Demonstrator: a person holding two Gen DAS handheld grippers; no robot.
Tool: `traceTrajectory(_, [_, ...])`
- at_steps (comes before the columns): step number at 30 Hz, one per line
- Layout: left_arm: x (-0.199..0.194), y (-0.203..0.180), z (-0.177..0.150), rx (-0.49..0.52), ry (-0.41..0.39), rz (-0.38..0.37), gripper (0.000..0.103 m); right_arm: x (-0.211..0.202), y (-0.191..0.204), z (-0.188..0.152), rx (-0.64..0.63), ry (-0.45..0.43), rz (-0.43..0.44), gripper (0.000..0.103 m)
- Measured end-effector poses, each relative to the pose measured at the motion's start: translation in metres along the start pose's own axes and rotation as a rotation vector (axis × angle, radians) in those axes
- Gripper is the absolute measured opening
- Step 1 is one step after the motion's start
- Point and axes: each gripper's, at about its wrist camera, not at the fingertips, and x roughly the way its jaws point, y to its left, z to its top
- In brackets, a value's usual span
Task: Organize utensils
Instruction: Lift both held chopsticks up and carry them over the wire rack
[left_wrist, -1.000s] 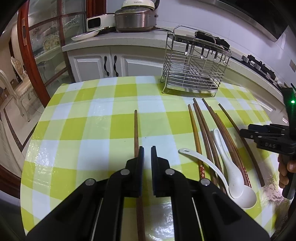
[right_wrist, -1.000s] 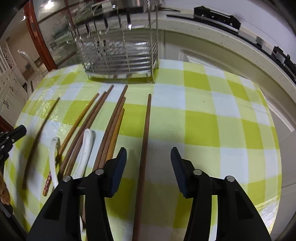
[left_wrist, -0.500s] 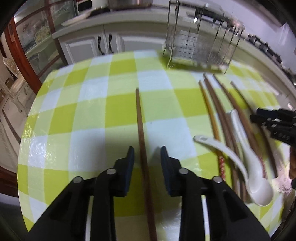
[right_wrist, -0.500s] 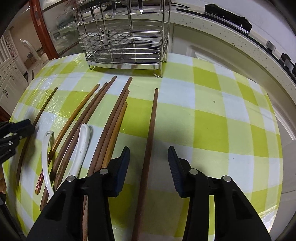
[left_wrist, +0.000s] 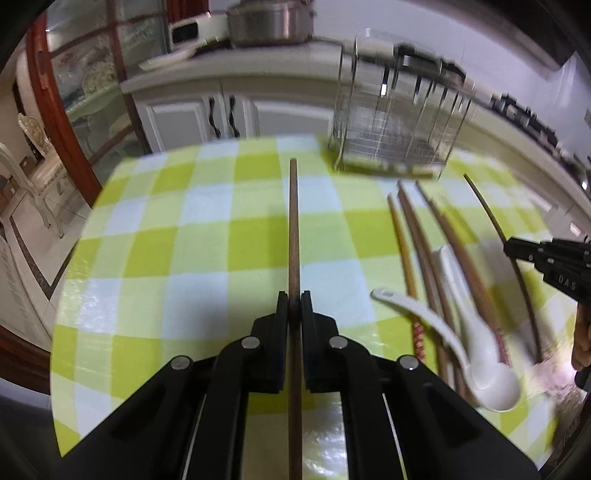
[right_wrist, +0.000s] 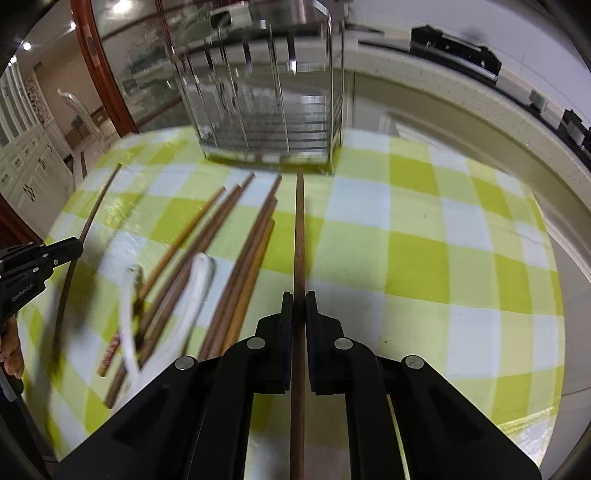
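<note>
My left gripper (left_wrist: 294, 295) has its jaws closing, pads pressed on a dark brown chopstick (left_wrist: 293, 229) that points straight ahead over the green-and-white checked table (left_wrist: 184, 258). My right gripper (right_wrist: 299, 295) is likewise closing, clamped on another brown chopstick (right_wrist: 299, 229) aimed at the wire rack (right_wrist: 266, 92). Between the two lie several loose chopsticks (right_wrist: 251, 251) and two white spoons (right_wrist: 195, 291). The left wrist view shows the spoons (left_wrist: 476, 354), the rack (left_wrist: 395, 122) and the right gripper (left_wrist: 513, 246). The left gripper (right_wrist: 75, 245) shows at the right wrist view's left edge.
White cabinets (left_wrist: 207, 114) and a counter with a metal cooker (left_wrist: 269, 22) run behind the table. A curved wooden door frame (left_wrist: 66, 122) and a chair (left_wrist: 40, 177) stand off the table's left side. The table's right half (right_wrist: 443, 258) holds only the cloth.
Both grippers went from open around their chopsticks to shut on them. The right gripper has risen a little, with the rack nearer in its view.
</note>
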Motion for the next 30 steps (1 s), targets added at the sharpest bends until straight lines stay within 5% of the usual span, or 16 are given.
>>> traceTrajectory(8, [-0.056, -0.008, 0.007, -0.017, -0.141, -0.001, 0.007, -0.053, 0.002, 0.003, 0.001, -0.102, 0.023, 0.008])
traceTrajectory(30, [-0.101, -0.02, 0.007, -0.014, -0.231, -0.008, 0.007, -0.127, -0.002, -0.003, 0.002, -0.28, -0.022, 0.008])
